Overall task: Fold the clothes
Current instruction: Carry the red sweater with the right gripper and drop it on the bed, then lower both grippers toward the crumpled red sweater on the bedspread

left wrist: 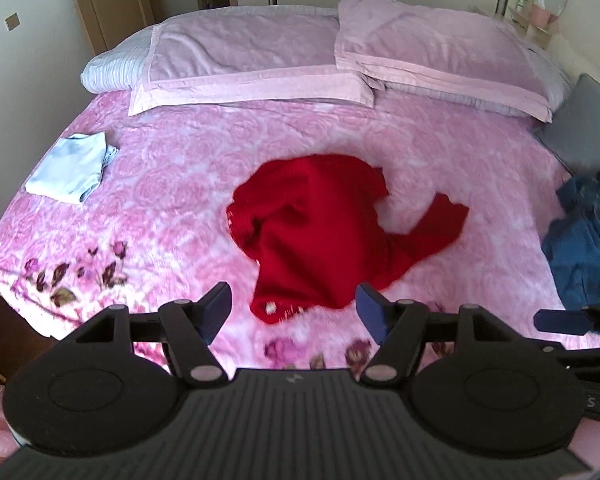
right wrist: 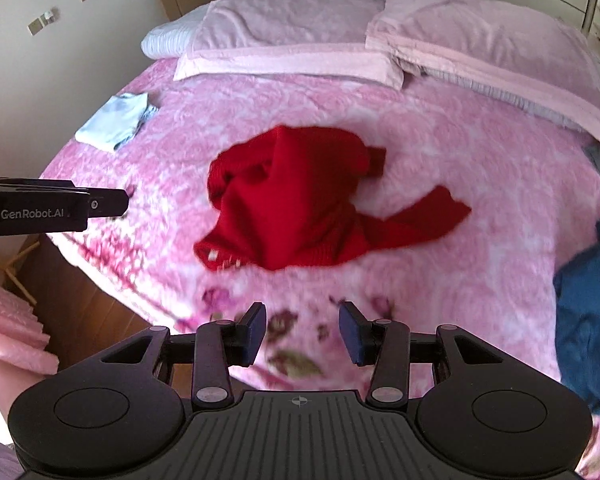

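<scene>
Blanket (left wrist: 180, 184) lies bare around crumpled red sweater (left wrist: 320, 224).

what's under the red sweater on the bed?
The red sweater lies crumpled directly on the pink floral bedspread, one sleeve spread to the right. Only bedspread shows around it; anything beneath its bunched folds is covered and cannot be seen.

Both views were bright, lit by soft daylight that washed the pink bedspread (left wrist: 188, 184) nearly white in patches. Shadows were faint. The red sweater (left wrist: 320, 232) showed smeared, blurred edges, more so in the right wrist view. Fisheye distortion bowed the bed outward, and the frame corners fell dark.
</scene>
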A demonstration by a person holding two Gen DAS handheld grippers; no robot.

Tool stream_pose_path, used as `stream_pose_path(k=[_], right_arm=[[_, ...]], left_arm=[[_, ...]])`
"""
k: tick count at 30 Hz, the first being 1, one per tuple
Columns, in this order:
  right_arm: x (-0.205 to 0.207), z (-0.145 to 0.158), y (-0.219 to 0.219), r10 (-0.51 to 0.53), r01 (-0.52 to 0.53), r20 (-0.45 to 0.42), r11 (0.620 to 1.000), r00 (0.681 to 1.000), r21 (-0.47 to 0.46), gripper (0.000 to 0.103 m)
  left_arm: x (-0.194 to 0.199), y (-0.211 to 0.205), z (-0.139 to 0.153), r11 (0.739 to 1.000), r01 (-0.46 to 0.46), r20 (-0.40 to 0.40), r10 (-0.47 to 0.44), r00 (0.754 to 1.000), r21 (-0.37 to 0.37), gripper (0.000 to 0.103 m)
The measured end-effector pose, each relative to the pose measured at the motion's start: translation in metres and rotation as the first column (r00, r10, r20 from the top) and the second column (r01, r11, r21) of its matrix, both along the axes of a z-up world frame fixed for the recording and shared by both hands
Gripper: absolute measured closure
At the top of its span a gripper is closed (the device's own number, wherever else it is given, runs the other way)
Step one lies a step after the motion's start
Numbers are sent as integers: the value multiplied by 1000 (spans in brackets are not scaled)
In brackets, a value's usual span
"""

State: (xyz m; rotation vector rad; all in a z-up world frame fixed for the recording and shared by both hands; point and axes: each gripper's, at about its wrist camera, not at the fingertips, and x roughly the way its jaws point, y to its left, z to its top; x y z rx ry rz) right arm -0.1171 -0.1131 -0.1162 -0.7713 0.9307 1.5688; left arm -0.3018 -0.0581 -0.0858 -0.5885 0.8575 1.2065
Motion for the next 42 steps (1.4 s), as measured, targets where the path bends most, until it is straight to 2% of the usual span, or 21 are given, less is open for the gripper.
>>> stream_pose_path(k=[7, 17, 31, 42], right_arm=[[-2, -4, -41, 8, -8, 3, 1000, 1000, -18, 59], [-7, 5, -58, 45, -46, 36, 999, 998, 25, 59], [4, 7, -48, 33, -34, 22, 999, 999, 30, 59], [1, -1, -10, 27, -27, 25, 1000, 999, 14, 59]], left_arm=[[-1, -42, 1, 1000, -4, -14, 4, 1000, 11, 38], [-9, -63, 11, 998, -35, 1, 35, 999, 47, 38], [4, -54, 9, 999, -21, -11, 22, 1000, 50, 38], [-2, -12, -3, 999, -17, -8, 17, 1000, 27, 38]])
